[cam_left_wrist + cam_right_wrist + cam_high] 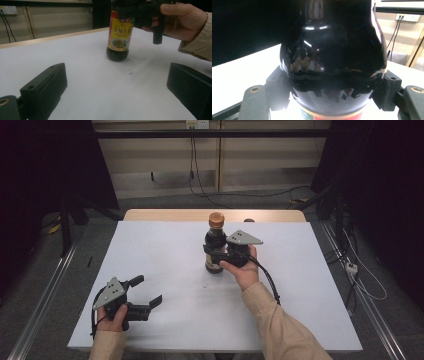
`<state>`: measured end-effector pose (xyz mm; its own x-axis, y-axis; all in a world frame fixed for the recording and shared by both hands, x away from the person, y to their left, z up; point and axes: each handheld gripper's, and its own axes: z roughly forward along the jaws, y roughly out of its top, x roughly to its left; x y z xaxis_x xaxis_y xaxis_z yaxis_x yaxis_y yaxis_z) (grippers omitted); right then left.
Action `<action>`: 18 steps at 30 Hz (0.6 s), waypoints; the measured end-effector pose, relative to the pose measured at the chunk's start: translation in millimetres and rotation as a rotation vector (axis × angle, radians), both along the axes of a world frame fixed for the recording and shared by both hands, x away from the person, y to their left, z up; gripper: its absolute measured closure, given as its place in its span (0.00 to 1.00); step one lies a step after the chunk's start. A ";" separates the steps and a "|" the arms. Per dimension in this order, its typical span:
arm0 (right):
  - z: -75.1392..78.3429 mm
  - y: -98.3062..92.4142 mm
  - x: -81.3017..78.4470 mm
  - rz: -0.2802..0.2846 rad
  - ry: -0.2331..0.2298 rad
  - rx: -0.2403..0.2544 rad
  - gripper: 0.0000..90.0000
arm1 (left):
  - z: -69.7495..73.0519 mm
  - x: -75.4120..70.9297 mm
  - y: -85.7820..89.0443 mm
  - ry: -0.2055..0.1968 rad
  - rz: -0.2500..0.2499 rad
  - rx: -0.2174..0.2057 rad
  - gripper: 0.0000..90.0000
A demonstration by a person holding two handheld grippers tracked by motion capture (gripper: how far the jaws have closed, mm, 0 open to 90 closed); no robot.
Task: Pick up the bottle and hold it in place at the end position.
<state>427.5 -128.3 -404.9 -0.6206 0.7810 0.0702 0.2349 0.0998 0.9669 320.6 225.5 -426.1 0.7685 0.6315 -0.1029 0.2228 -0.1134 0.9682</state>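
Note:
A dark soy sauce bottle (215,238) with an orange cap and a yellow label stands upright on the white table (160,250), right of centre and toward the back. My right gripper (213,254) is shut on the bottle's body, one jaw on each side, held level from the right. In the right gripper view the glossy bottle (332,50) sits between the two jaws of the right gripper (332,91). My left gripper (147,290) rests open at the near left of the table with nothing between its jaws. The left gripper view looks past the left gripper (117,85) to the bottle (119,37).
A small dark speck (205,285) lies on the table in front of the bottle. A wooden edge (170,214) runs along the table's far side. Cables trail over the floor behind and to the right (360,280). Dark curtains hang at both sides.

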 end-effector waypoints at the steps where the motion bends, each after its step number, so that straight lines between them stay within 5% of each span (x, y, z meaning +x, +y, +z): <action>1: 0.0 0.0 0.0 0.000 0.000 0.000 0.30 | 0.0 0.0 0.0 0.000 0.000 0.000 0.03; 10: 0.2 0.3 -0.5 0.002 -0.005 -0.015 0.30 | 16.2 8.8 -9.7 0.012 -0.021 -0.019 0.03; 18: 0.5 0.5 -1.5 -0.002 -0.007 -0.023 0.30 | 33.4 19.9 -22.3 0.021 -0.051 0.004 0.03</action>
